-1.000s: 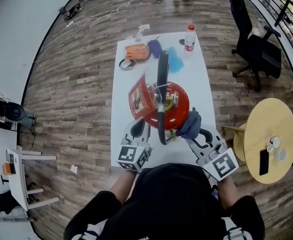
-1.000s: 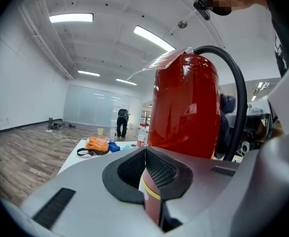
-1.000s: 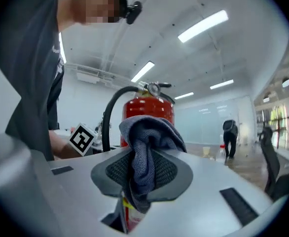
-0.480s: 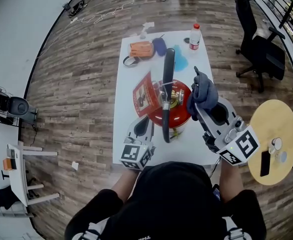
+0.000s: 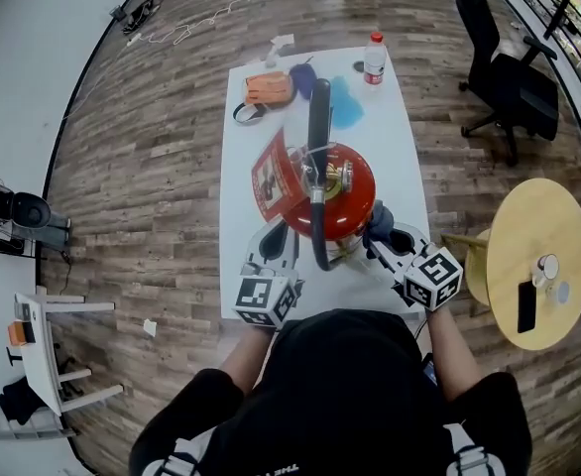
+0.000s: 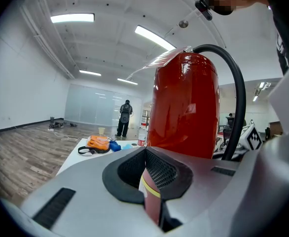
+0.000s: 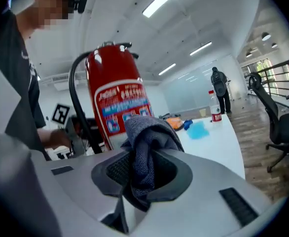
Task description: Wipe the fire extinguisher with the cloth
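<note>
White desk: red fire extinguisher upright just beyond left gripper; orange pouch, light-blue rag and bottle well beyond it.

In your head view, your own head and shoulders cover the near edge of the table, and the fire extinguisher hides its own foot. The print on its label is too small to read. The orange thing at the far left corner is too small to name.
</note>
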Available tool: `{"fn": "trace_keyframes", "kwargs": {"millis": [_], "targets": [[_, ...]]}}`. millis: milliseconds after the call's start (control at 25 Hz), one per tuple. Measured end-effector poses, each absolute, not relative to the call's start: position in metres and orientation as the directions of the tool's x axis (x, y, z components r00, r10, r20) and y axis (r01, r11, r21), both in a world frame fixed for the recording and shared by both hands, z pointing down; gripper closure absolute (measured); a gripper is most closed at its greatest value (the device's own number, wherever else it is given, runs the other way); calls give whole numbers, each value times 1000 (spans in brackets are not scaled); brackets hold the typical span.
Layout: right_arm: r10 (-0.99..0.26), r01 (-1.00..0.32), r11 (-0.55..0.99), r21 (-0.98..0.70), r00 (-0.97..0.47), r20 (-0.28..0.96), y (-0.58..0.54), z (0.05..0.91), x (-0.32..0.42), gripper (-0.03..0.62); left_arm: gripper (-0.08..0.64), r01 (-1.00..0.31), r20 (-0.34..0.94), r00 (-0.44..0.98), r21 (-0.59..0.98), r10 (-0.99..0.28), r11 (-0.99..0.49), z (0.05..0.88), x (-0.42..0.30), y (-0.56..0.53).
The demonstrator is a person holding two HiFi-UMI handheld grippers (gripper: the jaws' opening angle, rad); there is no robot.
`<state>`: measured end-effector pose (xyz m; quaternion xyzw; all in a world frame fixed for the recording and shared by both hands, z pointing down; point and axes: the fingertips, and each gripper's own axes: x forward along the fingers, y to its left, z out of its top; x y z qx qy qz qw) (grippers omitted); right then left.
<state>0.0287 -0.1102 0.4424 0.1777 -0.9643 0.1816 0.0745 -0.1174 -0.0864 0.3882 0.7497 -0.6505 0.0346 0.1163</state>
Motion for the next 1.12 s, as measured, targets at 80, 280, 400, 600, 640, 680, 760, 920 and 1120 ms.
{"fn": "trace_keyframes", "kwargs": {"millis": [80,280,400,600,640,680,760,920,1120], "targets": [[-313,-378,875,-303,-919,242,-103,457,27,509,538,-984,207,150,130,-967,-125,389,-117,-85],[-347,-341,934,-109,-937,-41,-80,320,20,509,538,-984,207,155,125,-966,-131,391,-114,-84],[-352,-355,932,67,-934,-56,-72,287,18,509,538,-984,206,148,127,-967,-124,391,-117,-86],[-325,-342,936,-80,-930,172,-79,395,21,509,538,-984,211,147,129,-966,-122,394,-116,-85],[-321,-347,931,-117,-927,197,-81,414,20,509,538,-984,212,144,131,-967,-118,394,-116,-85],[-319,-352,925,-139,-923,217,-82,427,19,509,538,-985,213,141,132,-967,-115,395,-116,-85],[-326,-363,926,-107,-909,260,-81,433,17,509,538,-985,220,139,133,-966,-112,397,-117,-85],[-342,-343,939,2,-937,74,-64,337,12,509,538,-985,228,145,129,-963,-117,399,-115,-84],[-385,-386,923,-6,-921,-54,-62,265,13,509,538,-983,233,156,127,-960,-129,403,-113,-81]]}}
